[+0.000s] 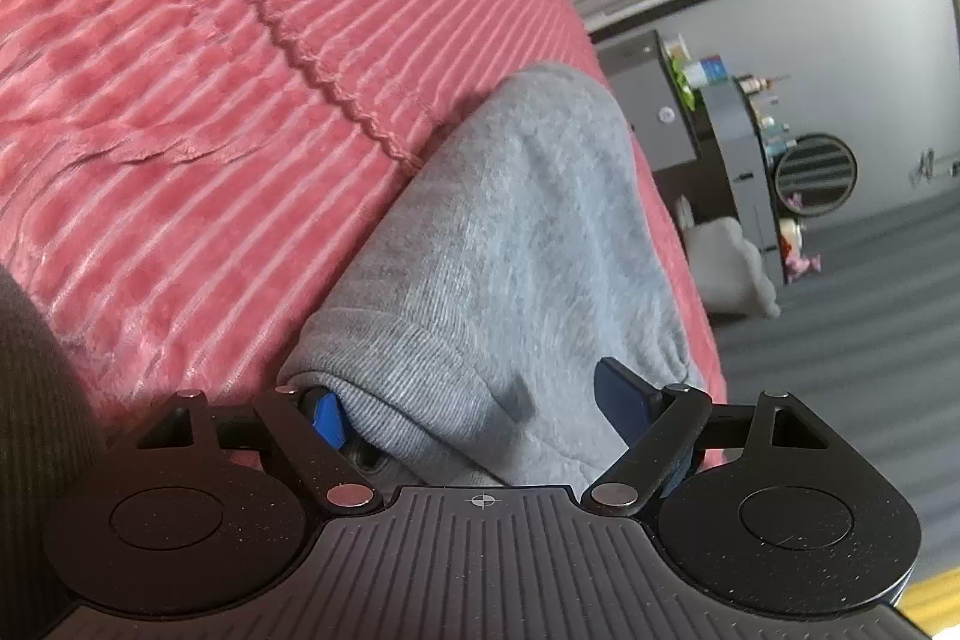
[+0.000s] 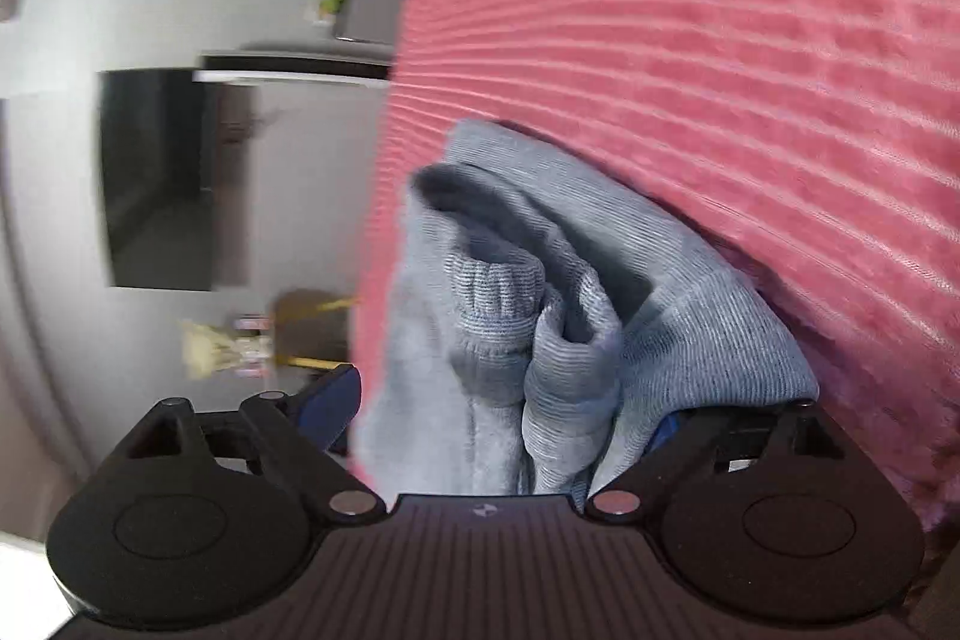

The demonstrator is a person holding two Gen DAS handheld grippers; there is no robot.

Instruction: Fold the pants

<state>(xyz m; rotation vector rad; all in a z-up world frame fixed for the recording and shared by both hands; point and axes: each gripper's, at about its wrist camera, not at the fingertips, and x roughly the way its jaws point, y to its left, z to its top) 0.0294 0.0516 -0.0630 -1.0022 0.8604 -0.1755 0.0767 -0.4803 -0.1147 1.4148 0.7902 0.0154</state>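
Note:
The grey sweatpants (image 1: 516, 244) lie bunched on the pink ribbed blanket (image 1: 210, 70). In the left wrist view my left gripper (image 1: 474, 412) stands wide open, its blue pads on either side of a ribbed edge of the pants, the cloth between the fingers. In the right wrist view the pants (image 2: 540, 316) show a ribbed cuff and folds. My right gripper (image 2: 510, 412) is also wide open with the cloth bunched between its fingers; the right pad is partly hidden under the fabric.
The pink blanket (image 2: 720, 70) covers a bed whose edge drops to grey carpet (image 1: 852, 328). Beyond it stand a dark shelf unit with small items (image 1: 744, 148), a round vent (image 1: 816, 175), a dark TV screen (image 2: 156, 178) and grey walls.

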